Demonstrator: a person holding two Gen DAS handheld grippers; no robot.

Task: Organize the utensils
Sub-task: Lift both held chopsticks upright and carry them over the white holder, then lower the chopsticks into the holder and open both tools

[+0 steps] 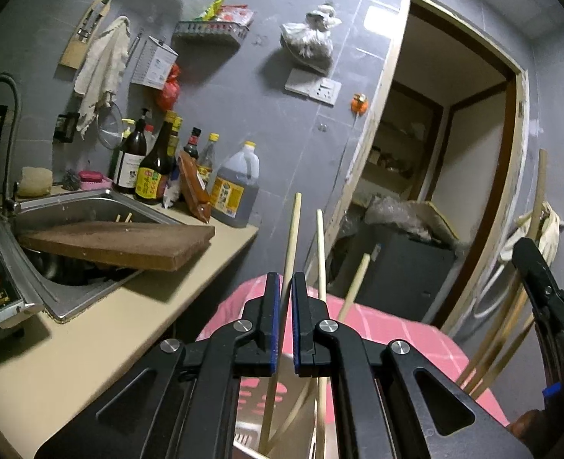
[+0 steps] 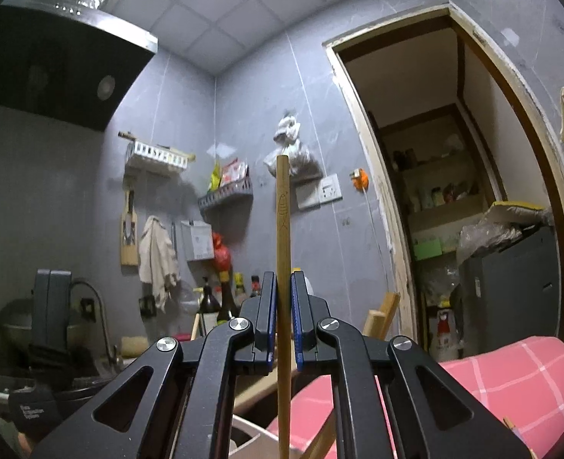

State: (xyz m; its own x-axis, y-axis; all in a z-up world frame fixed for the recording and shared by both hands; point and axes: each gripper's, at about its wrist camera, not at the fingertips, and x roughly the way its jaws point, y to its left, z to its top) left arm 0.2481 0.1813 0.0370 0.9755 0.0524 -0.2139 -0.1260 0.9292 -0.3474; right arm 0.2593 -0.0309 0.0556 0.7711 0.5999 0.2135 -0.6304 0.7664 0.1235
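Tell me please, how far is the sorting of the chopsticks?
Done: some chopsticks already stand in the container below. In hand: the left tongs and right tongs each pinch one chopstick. Left: two sticks remain in the sink.

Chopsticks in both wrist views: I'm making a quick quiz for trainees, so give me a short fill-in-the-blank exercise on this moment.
1. The right gripper is shut on one ____ chopstick.
2. The left gripper pinches a chopstick above a ____ checked cloth.
3. A wooden cutting board lies across the ____.
4. Bottles stand on the counter against the ____ tiled wall.

Missing words: wooden; pink; sink; grey
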